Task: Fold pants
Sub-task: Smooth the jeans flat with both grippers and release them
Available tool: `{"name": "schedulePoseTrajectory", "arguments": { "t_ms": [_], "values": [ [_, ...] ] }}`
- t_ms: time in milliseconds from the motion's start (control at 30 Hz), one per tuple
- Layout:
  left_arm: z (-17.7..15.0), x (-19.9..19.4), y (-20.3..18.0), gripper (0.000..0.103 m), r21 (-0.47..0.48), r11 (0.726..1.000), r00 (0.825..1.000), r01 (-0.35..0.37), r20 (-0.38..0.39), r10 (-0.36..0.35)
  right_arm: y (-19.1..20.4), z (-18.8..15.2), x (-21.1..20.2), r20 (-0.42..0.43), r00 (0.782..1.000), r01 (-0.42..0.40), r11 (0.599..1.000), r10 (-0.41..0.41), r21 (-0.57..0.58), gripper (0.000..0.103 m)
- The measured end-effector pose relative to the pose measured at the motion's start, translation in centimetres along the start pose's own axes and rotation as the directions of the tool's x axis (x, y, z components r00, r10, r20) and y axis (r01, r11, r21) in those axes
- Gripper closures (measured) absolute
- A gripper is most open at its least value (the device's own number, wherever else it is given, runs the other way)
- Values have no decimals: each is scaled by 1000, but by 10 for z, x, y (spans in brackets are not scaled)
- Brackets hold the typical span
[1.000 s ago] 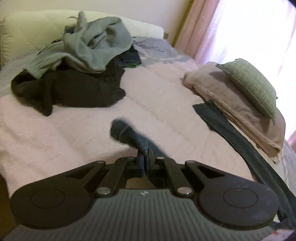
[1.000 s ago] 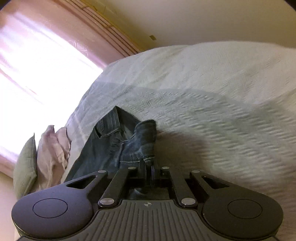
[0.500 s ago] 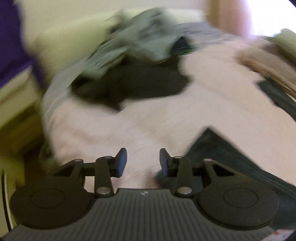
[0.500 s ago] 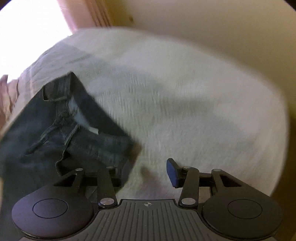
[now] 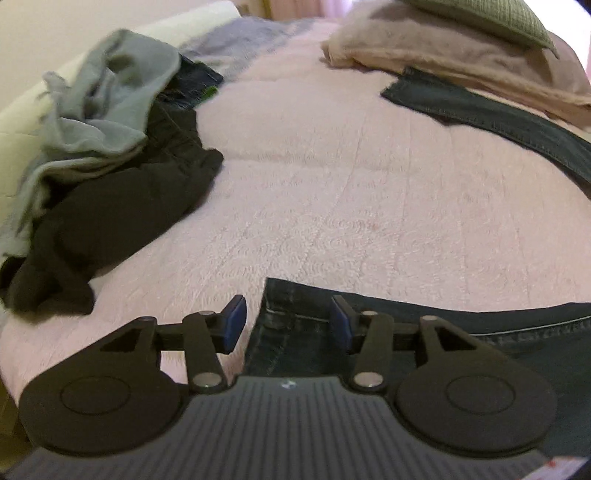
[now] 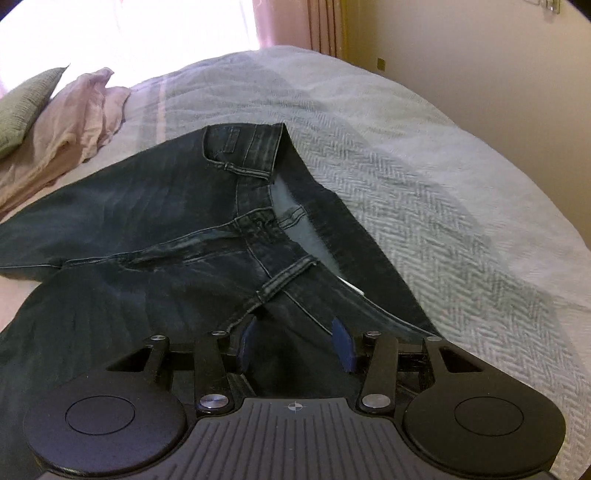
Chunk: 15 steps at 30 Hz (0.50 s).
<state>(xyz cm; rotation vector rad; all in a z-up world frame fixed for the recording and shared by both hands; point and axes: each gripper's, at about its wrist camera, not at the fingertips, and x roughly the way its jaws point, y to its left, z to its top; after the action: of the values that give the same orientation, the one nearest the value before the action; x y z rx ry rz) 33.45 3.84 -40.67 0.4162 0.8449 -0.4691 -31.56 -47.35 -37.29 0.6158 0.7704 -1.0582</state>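
Note:
Dark blue jeans (image 6: 122,221) lie spread on the bed, waistband and fly open toward the far side in the right wrist view. My right gripper (image 6: 297,345) is open just above the denim near the waist. In the left wrist view one leg hem (image 5: 295,317) lies between the fingers of my open left gripper (image 5: 288,323), which holds nothing. The other leg (image 5: 487,114) stretches across the far right of the pink blanket.
A heap of grey and black clothes (image 5: 107,155) sits at the left of the pink blanket (image 5: 351,192). A folded pink blanket (image 5: 443,55) with a green cushion (image 5: 491,14) lies far right. A pale herringbone bedspread (image 6: 443,184) reaches toward the wall.
Both grippers were shut on the jeans a second ago, then let go. They stand open now, and the jeans have dropped flat onto the bed.

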Motion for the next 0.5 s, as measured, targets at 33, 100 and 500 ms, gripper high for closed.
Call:
{"name": "schedulePoseTrajectory", "arguments": {
  "t_ms": [33, 100, 500],
  "values": [
    [2, 6, 4, 61, -6, 1000, 1000, 21, -15, -21, 3, 2, 4, -4, 1000, 11, 1000, -11, 7, 60],
    [3, 17, 11, 66, -23, 996, 995, 81, -57, -83, 10, 5, 11, -12, 1000, 15, 999, -15, 32, 60],
    [13, 7, 37, 101, -79, 983, 985, 168, 52, -164, 70, 13, 30, -30, 998, 63, 998, -62, 28, 60]
  ]
}}
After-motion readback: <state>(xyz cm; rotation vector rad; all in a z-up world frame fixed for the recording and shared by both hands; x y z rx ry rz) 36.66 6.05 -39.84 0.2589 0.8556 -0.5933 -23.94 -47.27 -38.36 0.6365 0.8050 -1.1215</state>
